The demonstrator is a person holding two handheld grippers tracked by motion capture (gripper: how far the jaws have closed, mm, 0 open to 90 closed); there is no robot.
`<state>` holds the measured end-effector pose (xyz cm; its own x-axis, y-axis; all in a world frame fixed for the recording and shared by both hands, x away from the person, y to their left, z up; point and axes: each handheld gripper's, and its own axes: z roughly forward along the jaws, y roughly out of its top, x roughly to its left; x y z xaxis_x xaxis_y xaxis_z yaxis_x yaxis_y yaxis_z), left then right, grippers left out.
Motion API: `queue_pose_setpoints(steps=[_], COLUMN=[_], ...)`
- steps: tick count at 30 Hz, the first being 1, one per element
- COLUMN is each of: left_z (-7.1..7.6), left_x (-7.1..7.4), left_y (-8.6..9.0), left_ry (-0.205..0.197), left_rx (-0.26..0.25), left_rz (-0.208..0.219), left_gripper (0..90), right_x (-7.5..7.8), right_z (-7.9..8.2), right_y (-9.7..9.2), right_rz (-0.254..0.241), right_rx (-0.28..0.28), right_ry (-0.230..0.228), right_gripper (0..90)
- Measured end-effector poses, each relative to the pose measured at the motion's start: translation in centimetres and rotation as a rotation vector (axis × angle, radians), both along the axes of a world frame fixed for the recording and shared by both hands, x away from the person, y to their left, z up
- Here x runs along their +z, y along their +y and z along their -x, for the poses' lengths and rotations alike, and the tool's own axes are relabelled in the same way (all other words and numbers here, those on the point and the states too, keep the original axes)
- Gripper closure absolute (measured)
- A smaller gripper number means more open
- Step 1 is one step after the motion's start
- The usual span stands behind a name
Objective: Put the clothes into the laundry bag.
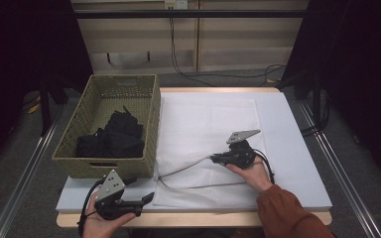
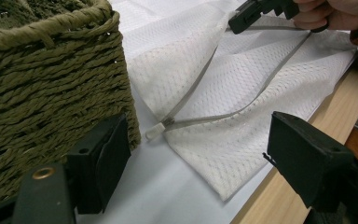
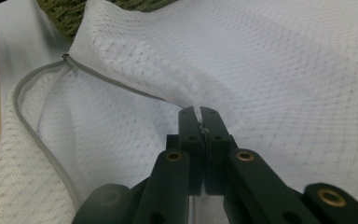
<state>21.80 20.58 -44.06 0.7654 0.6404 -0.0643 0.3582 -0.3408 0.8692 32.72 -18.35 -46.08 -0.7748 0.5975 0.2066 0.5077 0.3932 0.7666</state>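
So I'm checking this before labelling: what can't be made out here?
- Black clothes in the basket, high view: too dark to count or identify.
- Mesh bag interior: flat fabric hides it.
- Edge pinched by the right gripper, right gripper view: hidden by its shut jaws.

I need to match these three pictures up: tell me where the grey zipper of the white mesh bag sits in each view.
High view: zipper lies low centre, on the bag's near edge, running to the right tongs.
Left gripper view: it forks mid-frame, its pull nearest the basket.
Right gripper view: it curves down the left side; the upper strand runs into the shut tongs.
Shared landmark: the basket corner beside the zipper's end.
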Motion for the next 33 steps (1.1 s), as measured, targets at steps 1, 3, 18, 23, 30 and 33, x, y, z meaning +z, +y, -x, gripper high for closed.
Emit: queue_pose_setpoints(steps=[1,3,18,23,30,33], left_z=[0.0,0.0,0.1,0.1,0.2,0.2], left_x=[0.0,0.0,0.1,0.1,0.2,0.2], left_y=[0.0,0.0,0.0,0.0,0.0,0.0], left_ry=[0.001,0.0,-0.007,-0.005,-0.017,-0.022], left_rx=[0.004,0.002,0.001,-0.002,0.001,0.001], left_rz=[-0.001,0.001,0.009,0.014,0.022,0.034], left_gripper=[20.8,20.8,20.9,20.4,20.2,20.1], right_x=[0.1,0.3,1.7,2.0,2.5,2.8], right_z=[0.0,0.0,0.2,0.1,-0.1,-0.1], right_y=[0.0,-0.1,-0.5,-0.7,-0.9,-0.9], right_rz=[-0.01,-0.018,-0.089,-0.112,-0.145,-0.149], right_rx=[0.001,-0.004,-0.006,0.005,0.004,0.007], right_ry=[0.0,-0.002,-0.018,-0.02,-0.025,-0.028], right_gripper=[89.3,89.2,89.3,89.2,89.2,89.2])
